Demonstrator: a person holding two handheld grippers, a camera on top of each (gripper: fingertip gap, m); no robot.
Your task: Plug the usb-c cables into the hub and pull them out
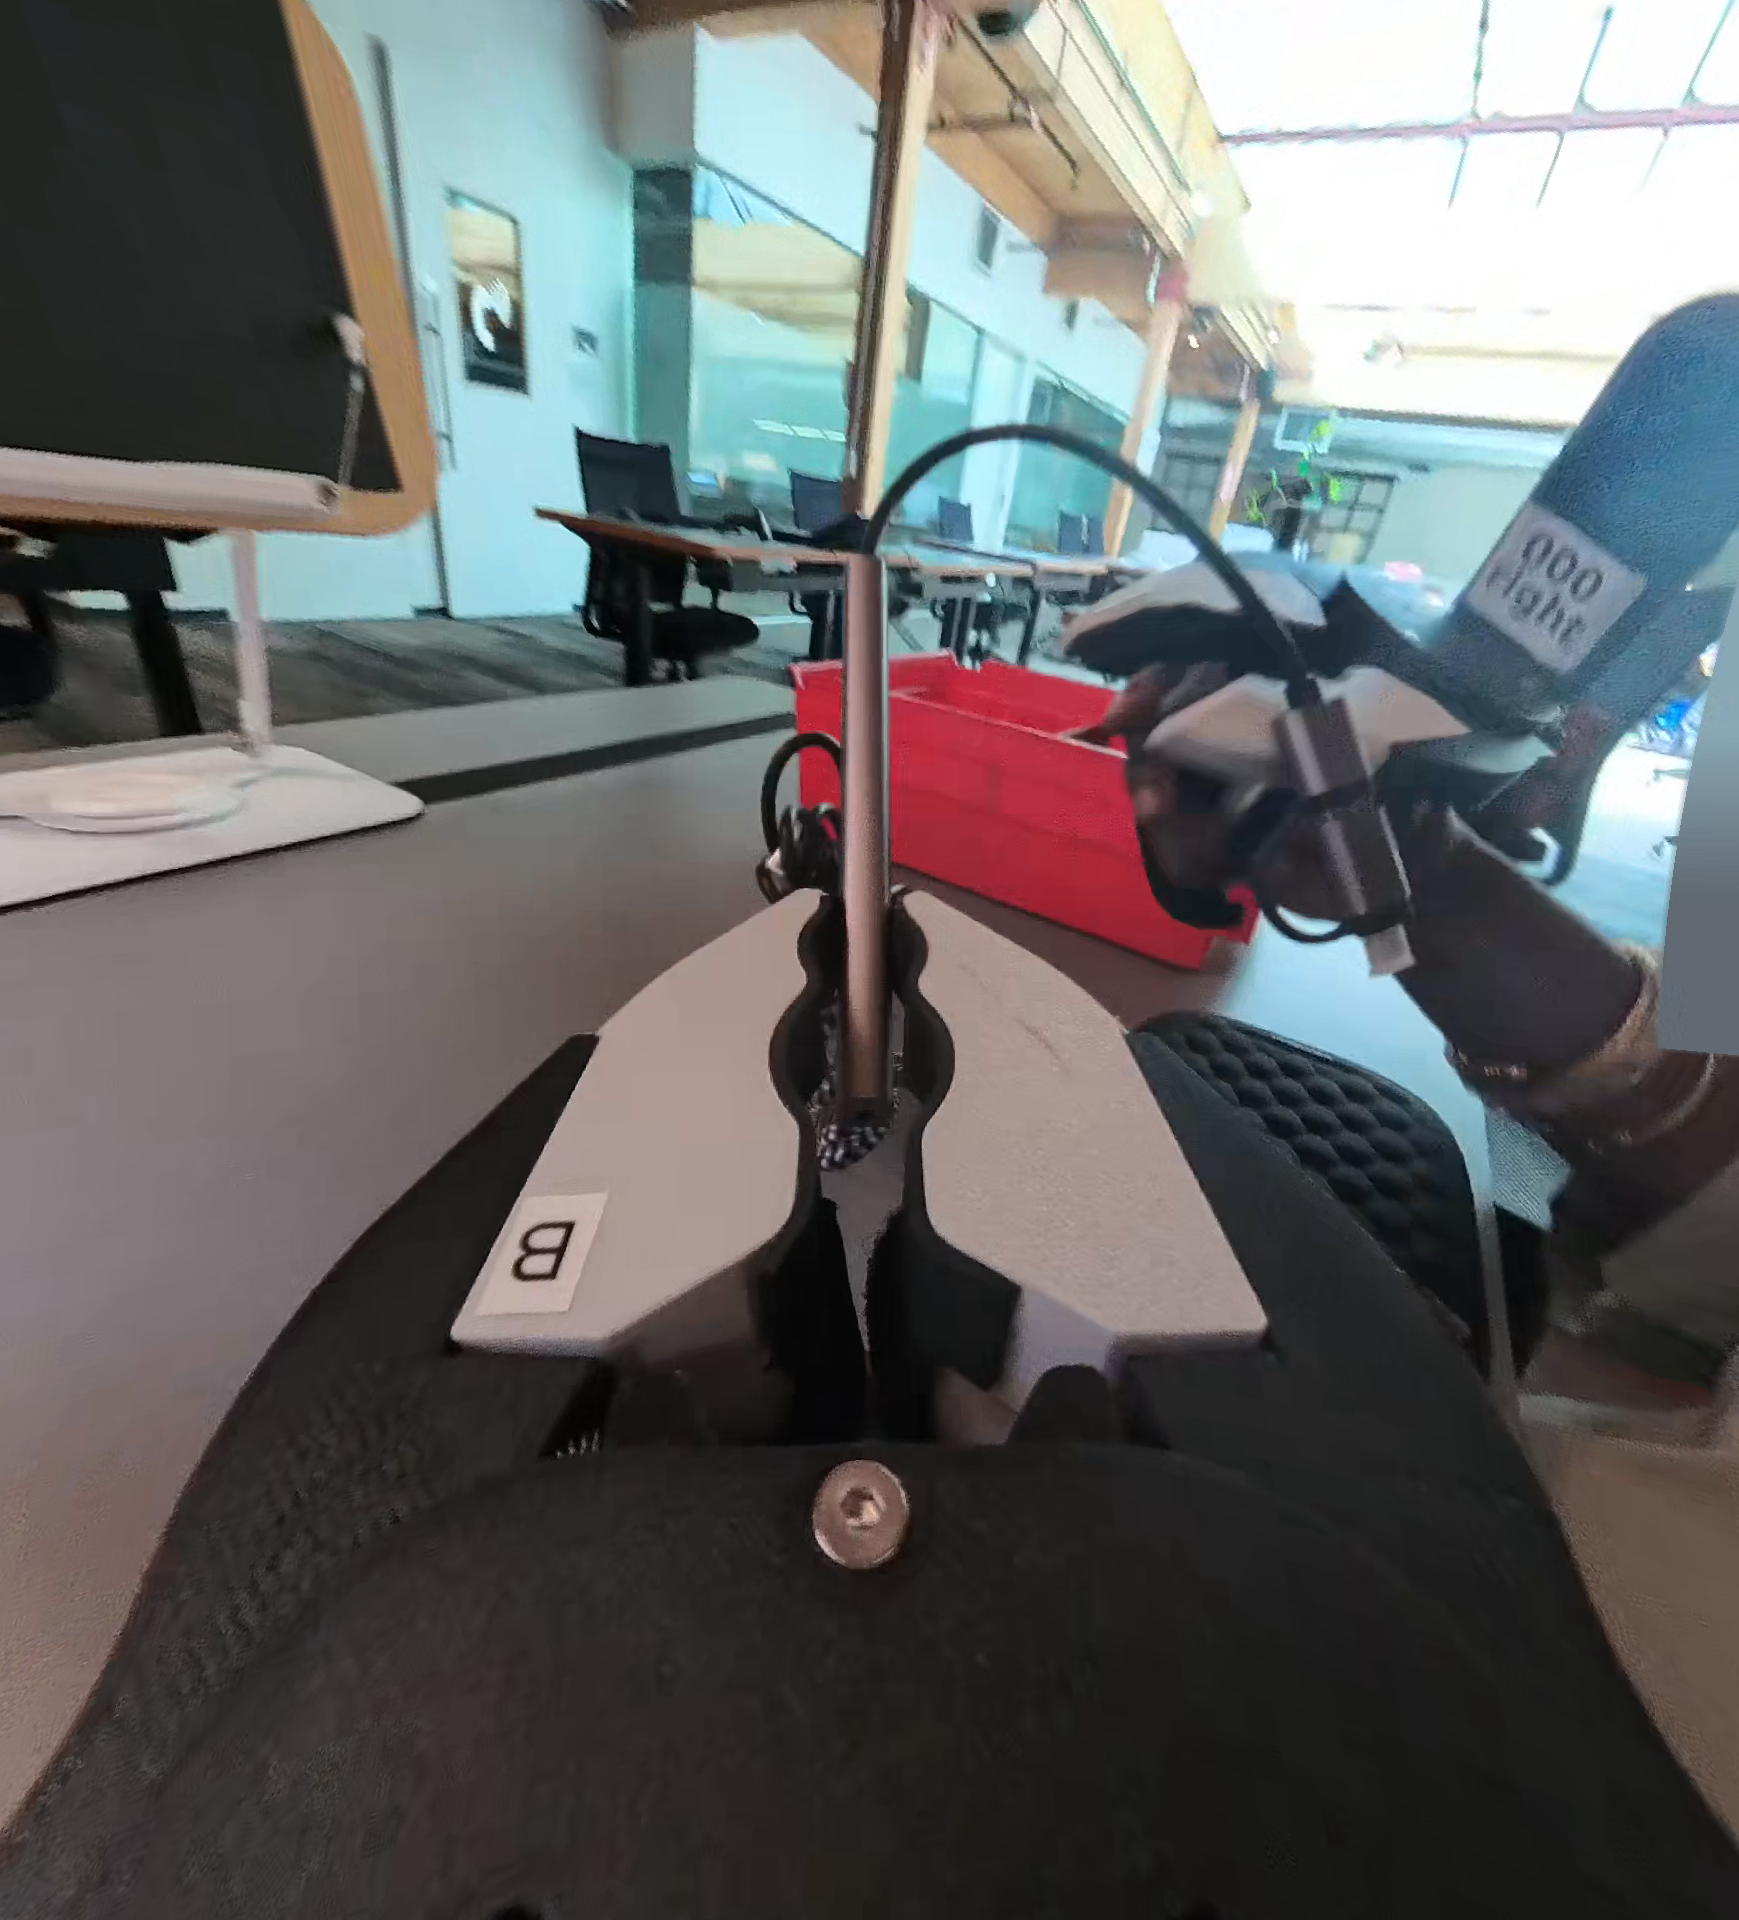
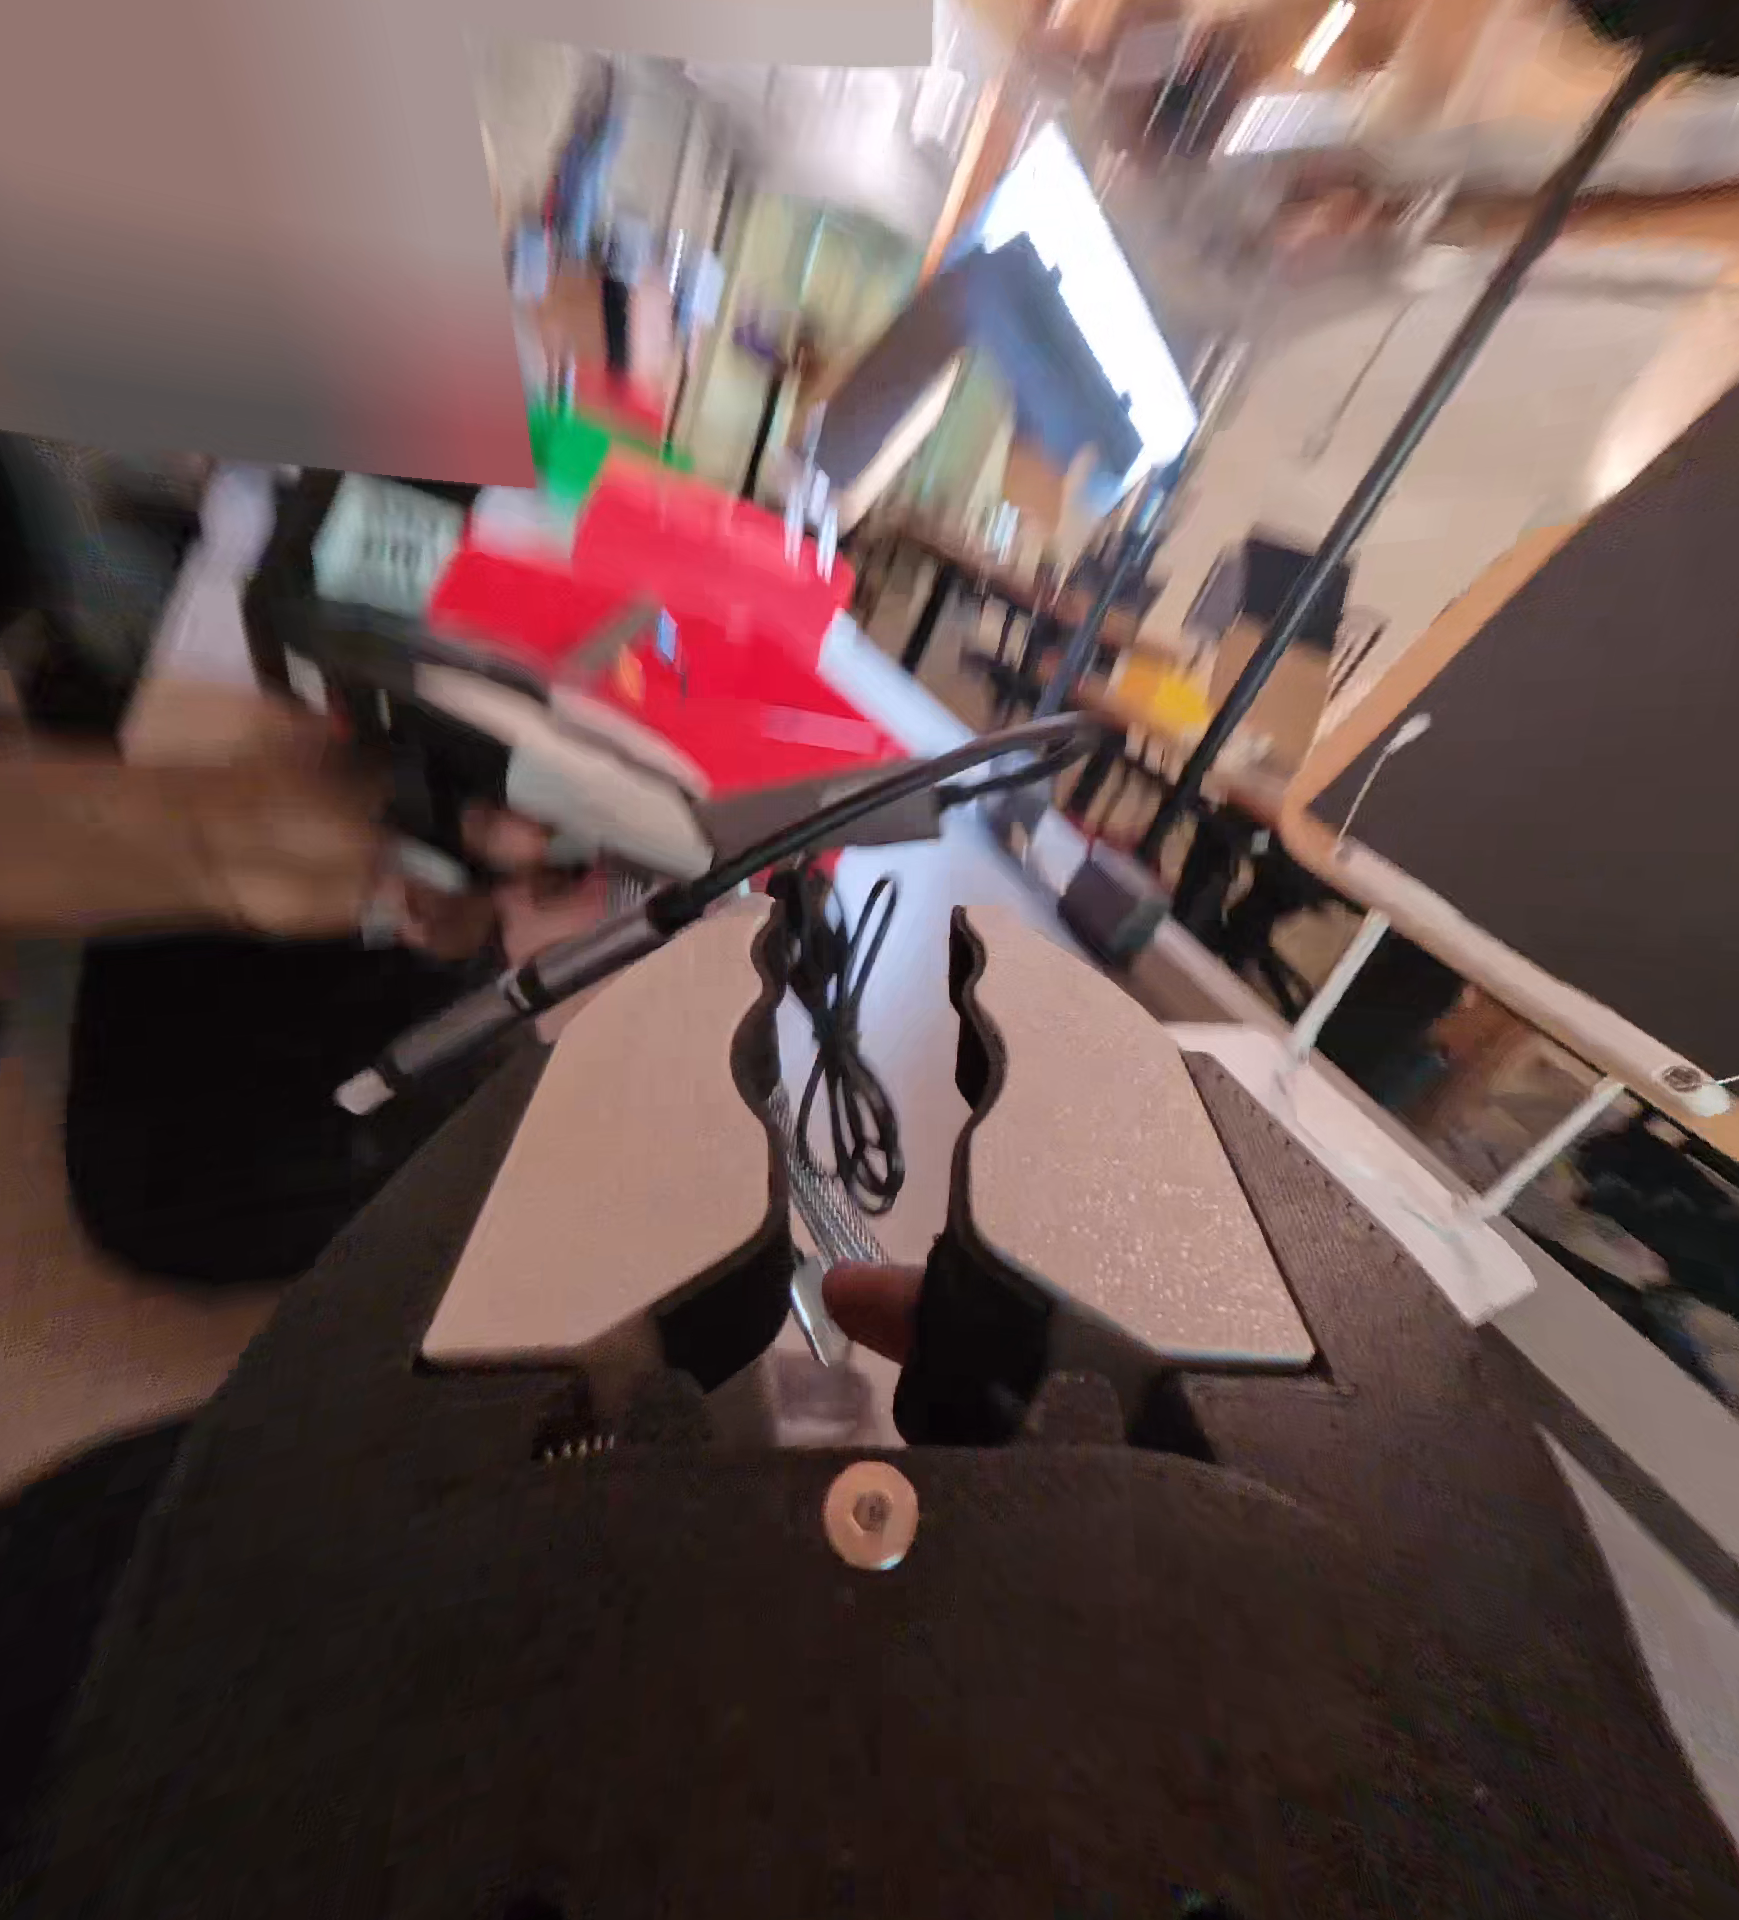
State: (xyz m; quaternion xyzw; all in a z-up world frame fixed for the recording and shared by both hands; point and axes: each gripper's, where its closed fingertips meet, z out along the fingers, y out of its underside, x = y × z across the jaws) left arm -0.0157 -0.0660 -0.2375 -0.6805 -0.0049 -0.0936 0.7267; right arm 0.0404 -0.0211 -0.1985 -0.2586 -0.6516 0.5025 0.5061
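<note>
Fingers of the left gripper (image 1: 860, 997) were pinched shut on a slim grey metal hub (image 1: 865, 810), which stood edge-on toward twelve o'clock above the dark grey counter (image 1: 221, 1039). At two o'clock, beyond a red plastic bin (image 1: 1000, 800), the right gripper (image 2: 860, 1049) carried a black usb-c cable (image 1: 1083, 457); its grey plug (image 1: 1348, 821) lay against one finger, though its own view showed the fingers parted. Judging by this, insertion came next, needing plug and port aligned.

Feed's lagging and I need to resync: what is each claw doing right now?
Left claw: shut on the grey hub.
Right claw: open, clamping nothing; a cable plug hangs beside it.
</note>
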